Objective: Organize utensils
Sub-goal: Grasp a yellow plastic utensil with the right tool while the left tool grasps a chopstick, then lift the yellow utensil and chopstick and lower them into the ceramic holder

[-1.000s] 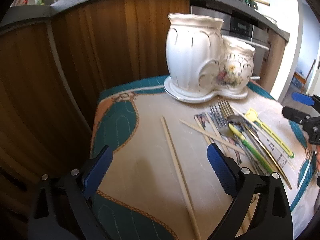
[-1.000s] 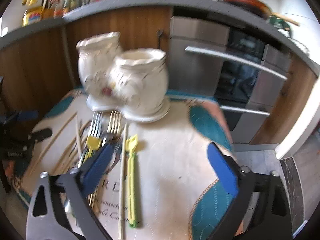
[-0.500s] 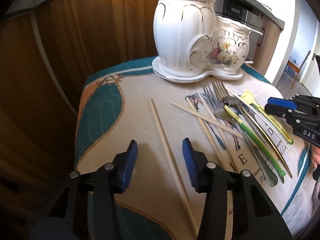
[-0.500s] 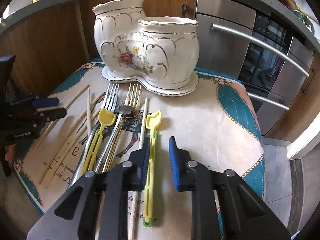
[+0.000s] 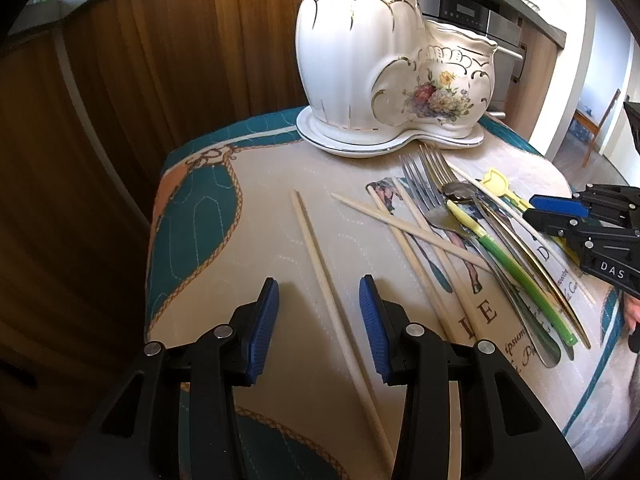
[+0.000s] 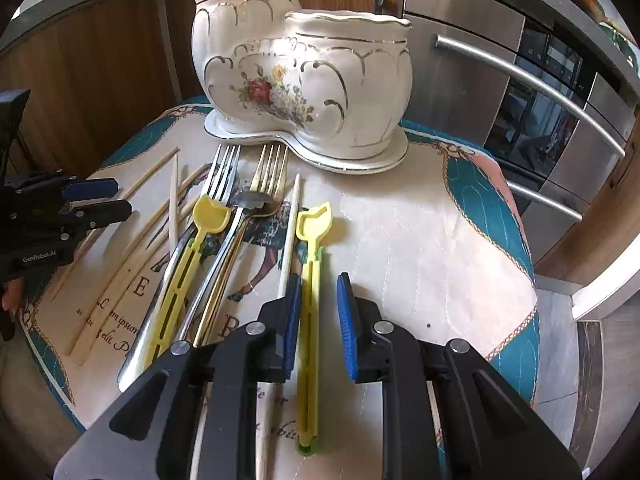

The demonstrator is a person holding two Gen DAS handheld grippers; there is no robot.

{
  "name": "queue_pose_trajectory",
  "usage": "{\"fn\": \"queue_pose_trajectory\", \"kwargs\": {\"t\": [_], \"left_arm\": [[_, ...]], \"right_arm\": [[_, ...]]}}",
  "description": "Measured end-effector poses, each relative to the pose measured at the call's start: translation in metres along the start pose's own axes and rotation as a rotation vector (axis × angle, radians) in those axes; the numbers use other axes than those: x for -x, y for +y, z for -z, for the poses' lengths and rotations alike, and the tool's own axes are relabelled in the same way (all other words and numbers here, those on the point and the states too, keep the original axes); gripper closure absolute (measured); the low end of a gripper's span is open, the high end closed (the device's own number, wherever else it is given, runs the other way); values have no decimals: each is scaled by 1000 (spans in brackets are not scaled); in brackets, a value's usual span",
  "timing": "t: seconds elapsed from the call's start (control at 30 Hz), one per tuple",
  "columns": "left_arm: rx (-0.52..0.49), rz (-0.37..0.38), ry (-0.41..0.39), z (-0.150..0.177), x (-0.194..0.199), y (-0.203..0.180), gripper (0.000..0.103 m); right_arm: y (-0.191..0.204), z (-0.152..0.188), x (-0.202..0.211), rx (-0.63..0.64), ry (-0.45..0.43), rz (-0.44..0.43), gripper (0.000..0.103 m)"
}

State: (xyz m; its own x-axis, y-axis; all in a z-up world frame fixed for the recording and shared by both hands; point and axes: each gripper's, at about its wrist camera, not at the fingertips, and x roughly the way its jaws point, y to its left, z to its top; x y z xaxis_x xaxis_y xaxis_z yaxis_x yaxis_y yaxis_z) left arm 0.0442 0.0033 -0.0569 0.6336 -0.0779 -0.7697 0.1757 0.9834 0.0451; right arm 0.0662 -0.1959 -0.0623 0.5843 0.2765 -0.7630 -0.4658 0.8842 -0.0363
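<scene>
Kitchen cabinets back a cloth-covered desk [image 6: 420, 240]. Right claw [image 6: 318, 320], jaws just narrowed but not gripping, straddles the yellow tool [image 6: 310, 300] lying lengthwise; left claw [image 5: 318, 328], half open, likewise straddles a chopstick [image 5: 320, 272].

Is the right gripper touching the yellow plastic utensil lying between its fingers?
Cannot tell. In the right wrist view the right gripper straddles the yellow utensil: a gap shows on the right pad's side, but the left pad's edge overlaps it.

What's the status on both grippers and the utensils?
Left gripper just closed partway, open astride a chopstick. Right gripper likewise, astride the yellow tool, not clamped. Holder empty-looking, nothing blocking.
</scene>
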Motion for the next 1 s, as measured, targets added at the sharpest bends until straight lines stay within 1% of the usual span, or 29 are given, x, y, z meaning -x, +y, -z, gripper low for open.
{"fn": "queue_pose_trajectory", "kwargs": {"t": [0.03, 0.07, 0.1, 0.17, 0.2, 0.27, 0.47, 0.57, 0.67, 0.73, 0.8, 0.87, 0.93, 1.0], "left_arm": [[-4, -5, -1, 0, 0, -1, 60], [-9, -6, -1, 0, 0, -2, 64], [-11, -7, -1, -1, 0, -3, 68], [-17, -22, -2, -2, 0, -5, 91], [-19, -38, -1, -2, 0, -5, 93], [-14, -45, 0, -3, 0, -4, 98], [0, -38, -2, -2, 4, -1, 98], [18, -27, -40, -3, 15, 4, 98], [61, 8, -137, -8, 39, 13, 98], [92, 47, -251, -12, 62, 20, 98], [113, 54, -341, -17, 78, 25, 98], [111, 68, -443, -27, 92, 24, 98], [91, 58, -498, -42, 100, 18, 98], [81, 75, -542, -57, 103, 13, 98]], "right_arm": [[0, 0, 0, 2, -2, -1, 87], [0, 1, 0, 1, -7, -1, 93], [1, 1, 1, -5, -11, -2, 93], [-1, 1, 2, -11, -24, -14, 93], [-2, 1, 3, -15, -31, -21, 93], [-4, 2, 5, -21, -44, -24, 93], [-10, -1, 21, -52, -124, -44, 93], [-14, -3, 33, -80, -182, -68, 93], [-15, -5, 51, -108, -275, -85, 93], [-18, -8, 66, -123, -347, -96, 93], [-21, -16, 82, -143, -440, -105, 93], [-24, -26, 92, -161, -493, -119, 93], [-28, -42, 98, -172, -550, -132, 93], [-32, -57, 99, -183, -595, -146, 93]]}}
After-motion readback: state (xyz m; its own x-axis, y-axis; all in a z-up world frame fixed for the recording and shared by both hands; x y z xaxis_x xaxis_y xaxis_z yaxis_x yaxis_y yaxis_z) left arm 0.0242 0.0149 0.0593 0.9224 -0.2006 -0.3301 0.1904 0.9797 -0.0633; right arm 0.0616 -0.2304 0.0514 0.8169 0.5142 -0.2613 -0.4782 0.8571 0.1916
